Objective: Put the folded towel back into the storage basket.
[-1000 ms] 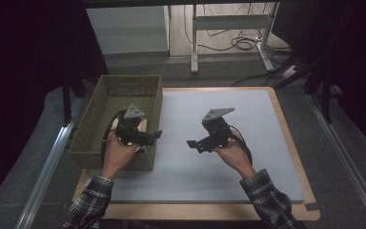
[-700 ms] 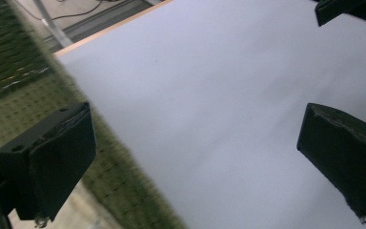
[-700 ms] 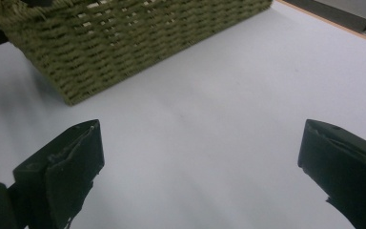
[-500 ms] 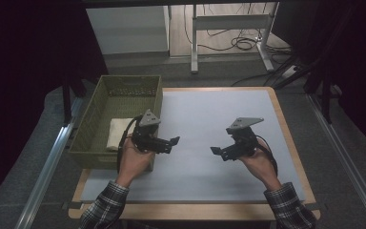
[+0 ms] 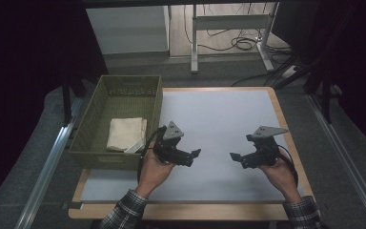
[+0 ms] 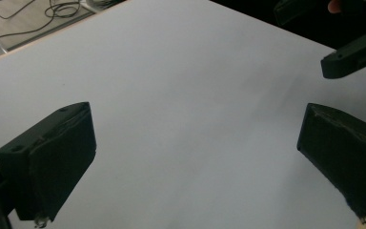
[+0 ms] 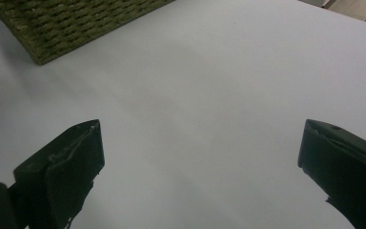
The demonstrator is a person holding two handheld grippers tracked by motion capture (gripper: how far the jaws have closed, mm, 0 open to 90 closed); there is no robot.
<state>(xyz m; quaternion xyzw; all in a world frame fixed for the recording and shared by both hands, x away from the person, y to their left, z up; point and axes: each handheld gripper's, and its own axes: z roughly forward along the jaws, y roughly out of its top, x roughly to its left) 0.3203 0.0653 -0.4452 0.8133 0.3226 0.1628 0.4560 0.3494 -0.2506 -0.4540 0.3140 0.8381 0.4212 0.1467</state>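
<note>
Jaws of both the left gripper [image 5: 194,157] and right gripper [image 5: 235,159] are gaping apart over the white mat [image 5: 219,119]; a folded cloth [image 5: 126,134] is lying in the green basket [image 5: 124,86].

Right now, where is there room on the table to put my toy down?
The white mat is bare beyond both grippers and right of the green basket. The gap between the left gripper and the right gripper is tighter. The basket holds a folded cloth.
</note>
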